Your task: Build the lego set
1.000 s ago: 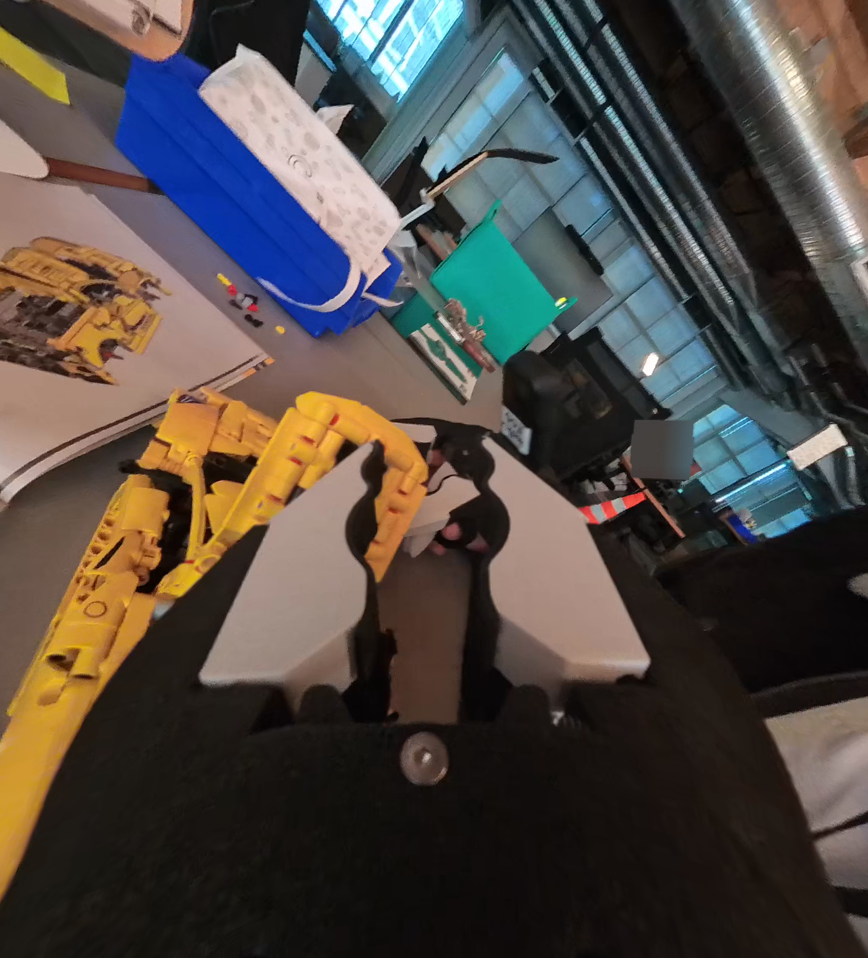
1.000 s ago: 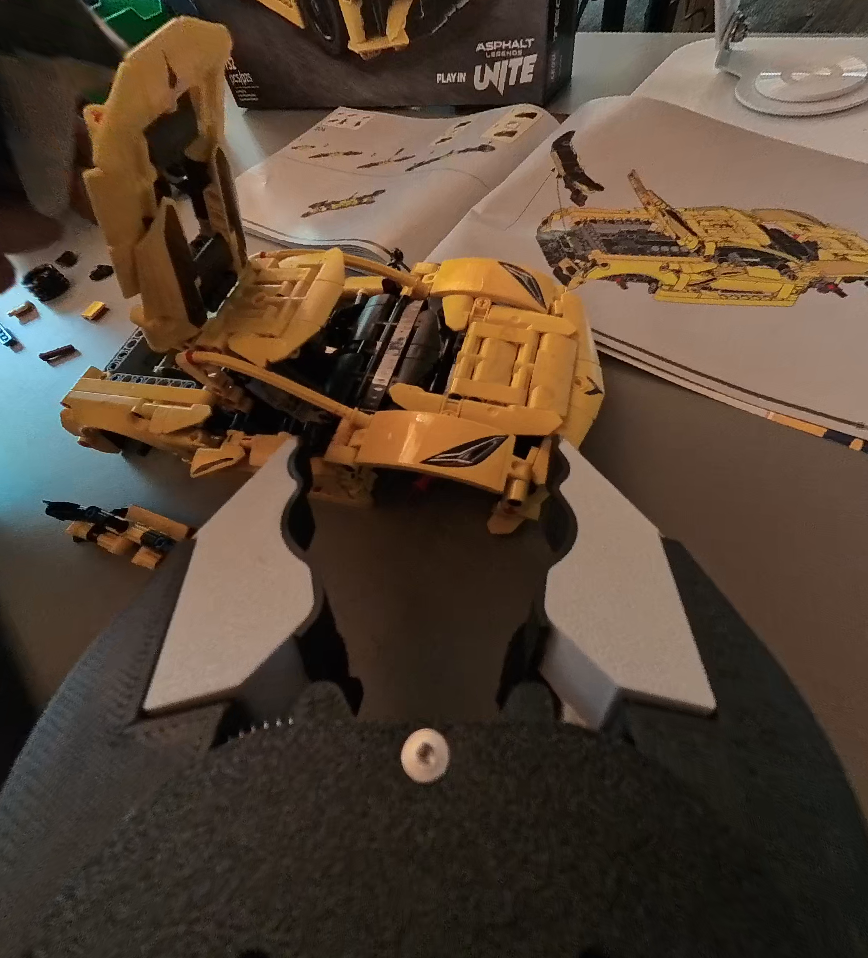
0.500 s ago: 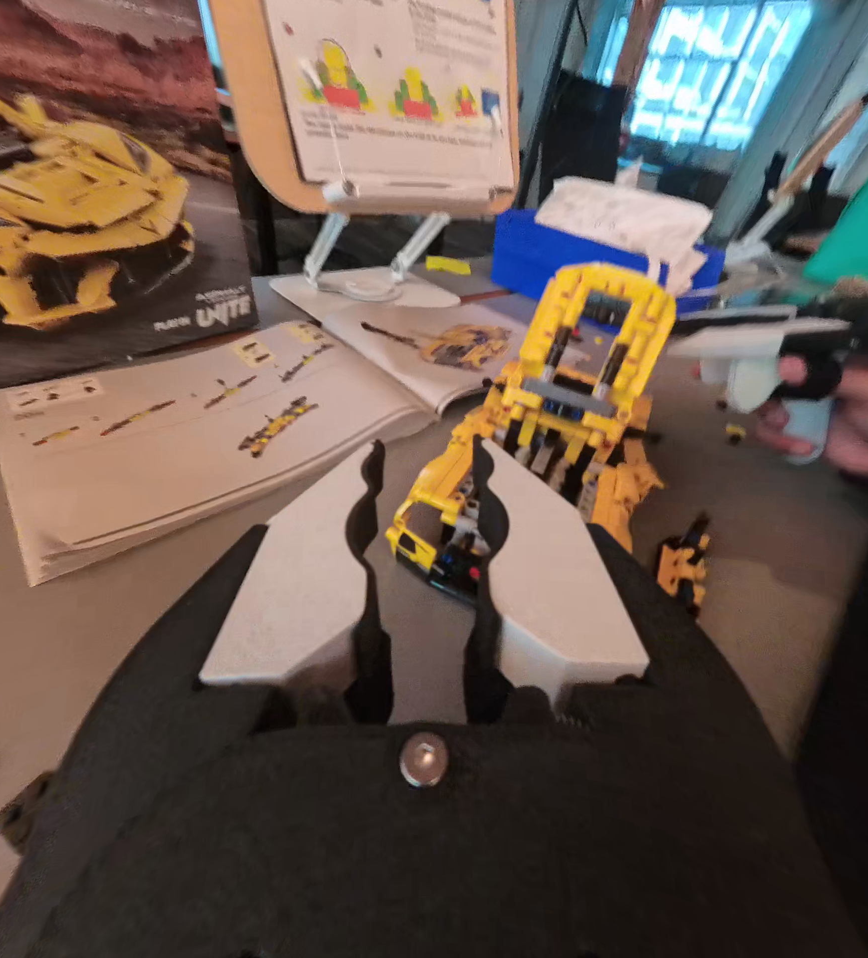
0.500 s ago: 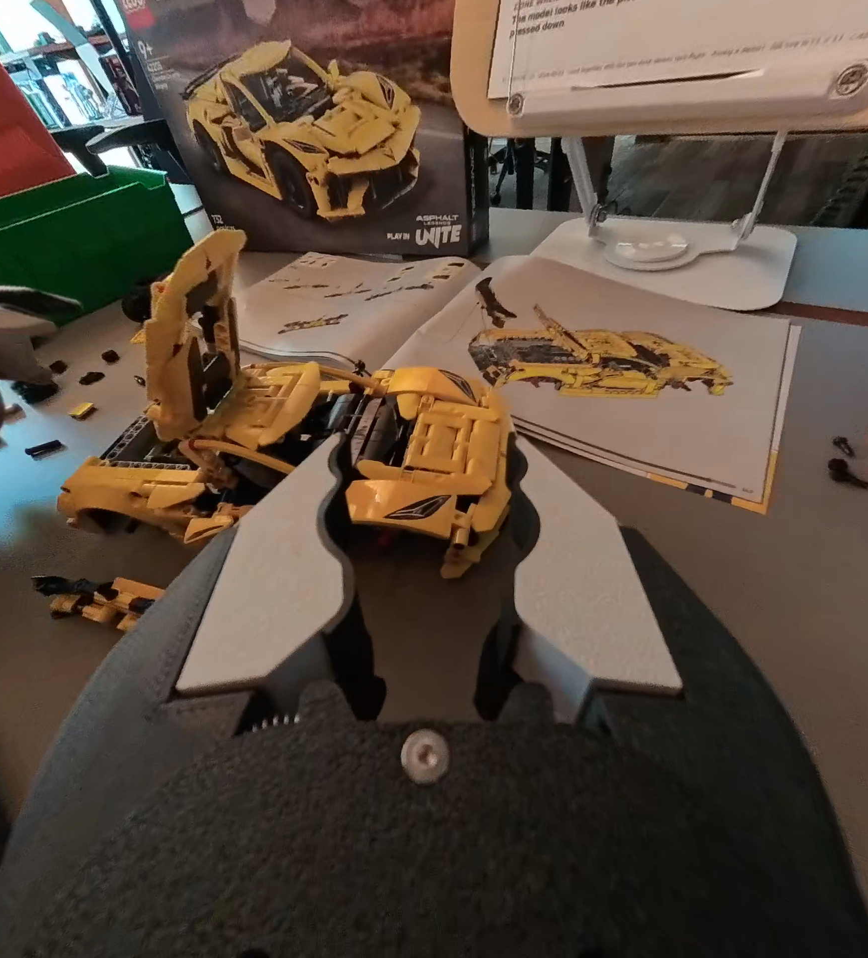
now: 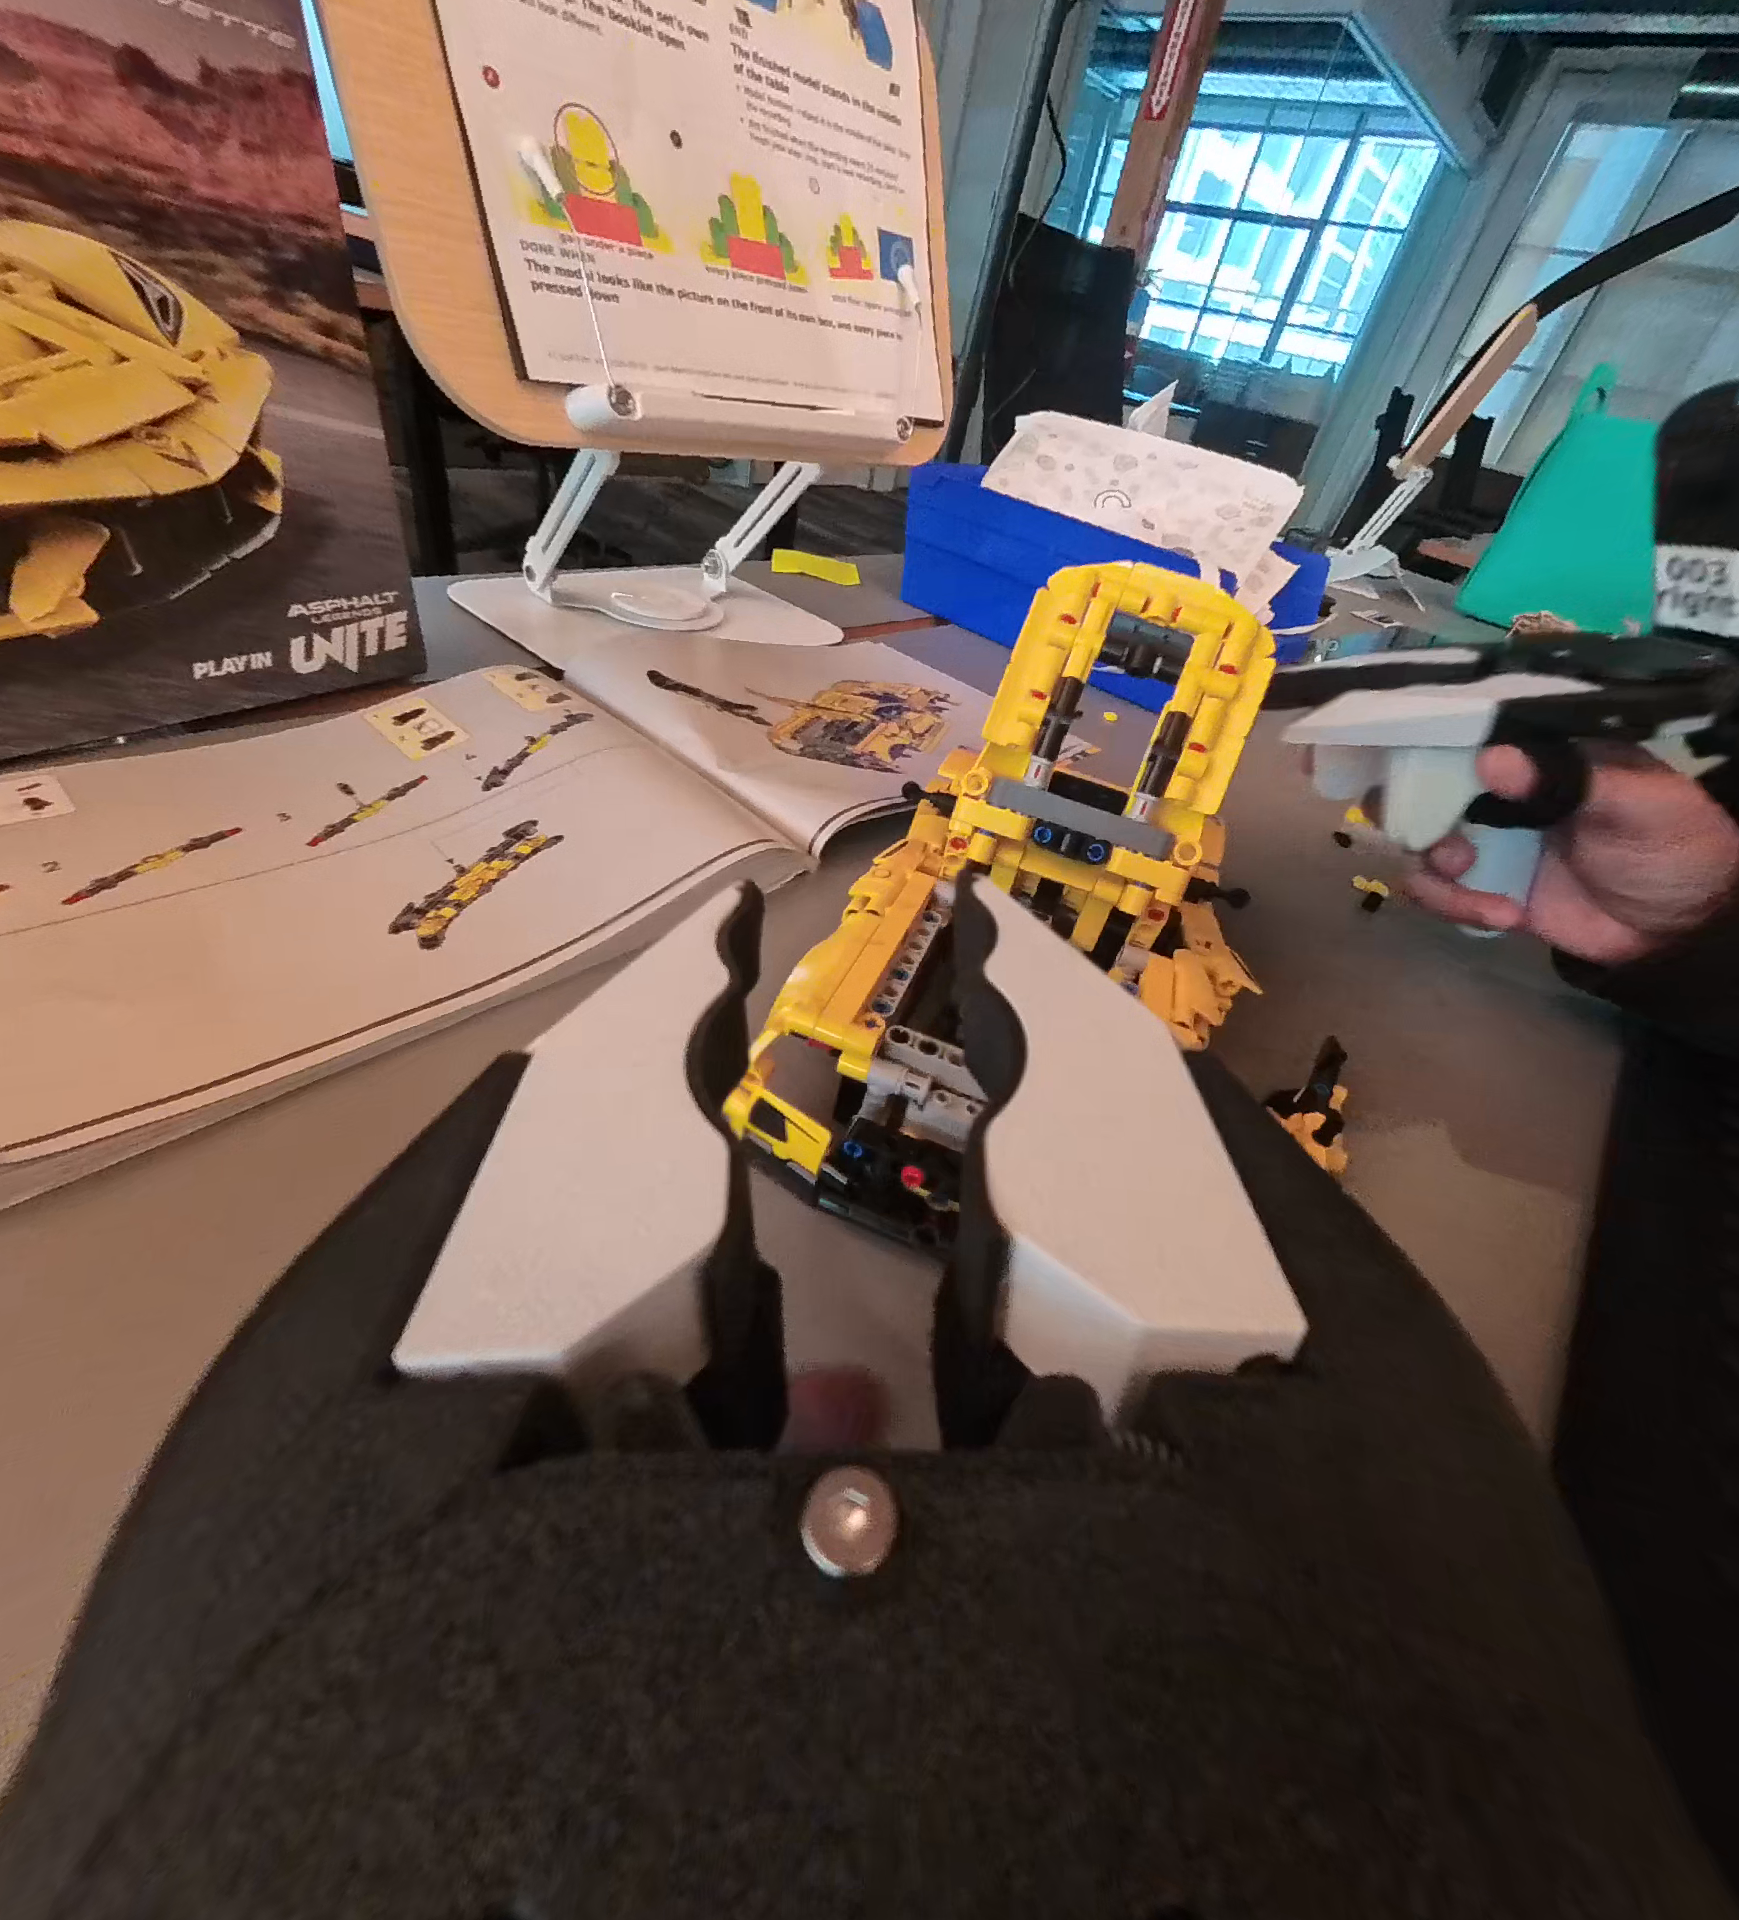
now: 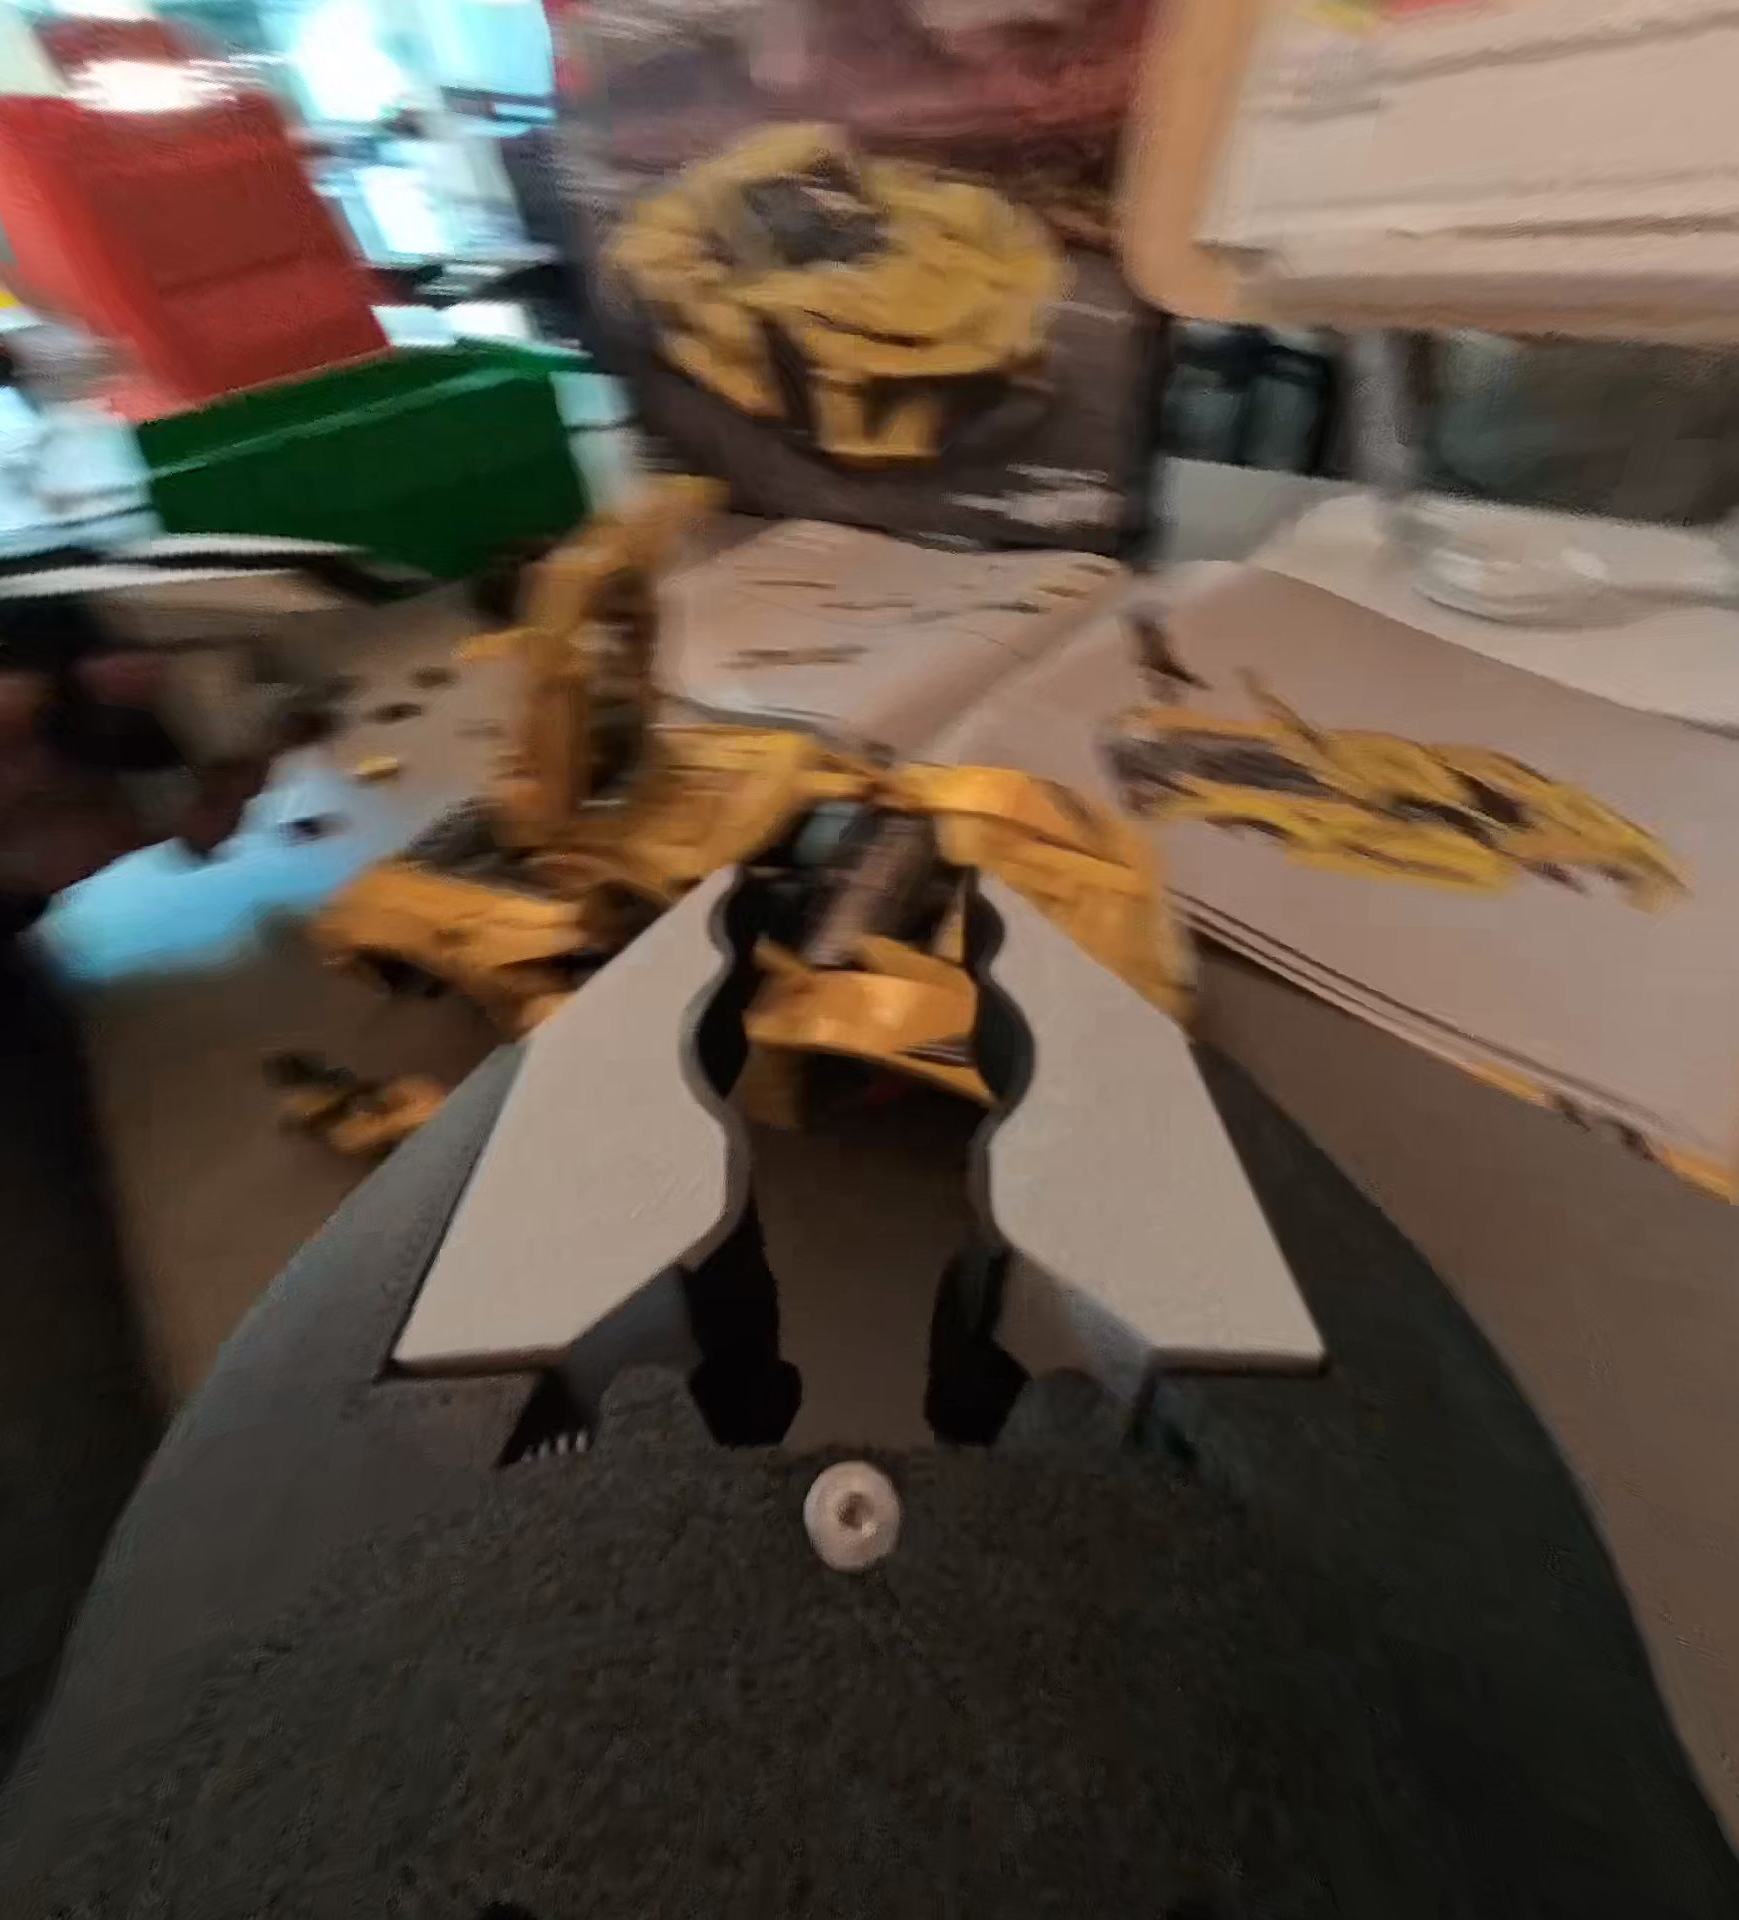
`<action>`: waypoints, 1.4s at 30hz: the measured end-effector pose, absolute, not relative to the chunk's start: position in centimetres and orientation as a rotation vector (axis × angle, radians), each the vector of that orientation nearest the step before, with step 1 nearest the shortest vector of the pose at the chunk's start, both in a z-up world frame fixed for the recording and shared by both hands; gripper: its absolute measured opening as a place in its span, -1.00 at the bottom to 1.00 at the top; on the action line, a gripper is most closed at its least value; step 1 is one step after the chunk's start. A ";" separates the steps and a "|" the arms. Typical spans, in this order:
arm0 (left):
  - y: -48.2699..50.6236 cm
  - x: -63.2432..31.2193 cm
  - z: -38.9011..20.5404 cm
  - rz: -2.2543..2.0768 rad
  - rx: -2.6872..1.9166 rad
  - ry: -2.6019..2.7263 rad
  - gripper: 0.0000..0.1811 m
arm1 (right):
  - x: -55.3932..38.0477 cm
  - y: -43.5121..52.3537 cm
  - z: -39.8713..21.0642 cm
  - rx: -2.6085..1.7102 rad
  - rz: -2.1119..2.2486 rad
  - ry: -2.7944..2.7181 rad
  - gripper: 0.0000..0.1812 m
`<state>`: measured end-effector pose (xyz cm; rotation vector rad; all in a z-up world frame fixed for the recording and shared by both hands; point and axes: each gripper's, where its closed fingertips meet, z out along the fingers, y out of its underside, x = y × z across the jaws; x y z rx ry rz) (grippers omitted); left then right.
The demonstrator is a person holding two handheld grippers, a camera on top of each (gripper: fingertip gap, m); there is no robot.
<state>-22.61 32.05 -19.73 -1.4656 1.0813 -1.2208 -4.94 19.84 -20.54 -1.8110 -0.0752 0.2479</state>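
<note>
A: Grippers? Left gripper (image 5: 849, 914), right gripper (image 6: 849, 899): both part-open, empty, backed off the car (image 5: 1031, 894).

B: Car sits on the table just ahead, hatch (image 5: 1130, 686) raised. Likely regrouping before the next piece.

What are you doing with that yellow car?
A person is building a yellow lego car with a gripper in each hand. Right now neither gripper holds anything. The left gripper points at the car with its jaws a little apart, and the right gripper is moving fast, so its picture is blurry. The instruction booklet lies open beside the car.
</note>
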 end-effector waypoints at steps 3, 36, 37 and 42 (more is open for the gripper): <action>31.5 -22.6 -19.4 -1.249 -1.444 1.096 -0.60 | -12.9 16.6 -18.1 -1.679 0.561 -0.442 -0.86; 18.6 -33.9 -13.5 -2.060 -1.308 0.966 -0.47 | -27.0 17.1 -11.9 -1.141 0.153 -0.772 -0.92; 18.7 -34.3 -13.6 -2.107 -1.368 0.928 -0.46 | -27.5 17.3 -11.9 -1.102 0.050 -0.828 -0.93; 21.1 -36.2 -12.1 -2.268 -1.507 0.802 -0.47 | -29.7 18.0 -13.1 -0.888 -0.399 -1.176 -0.93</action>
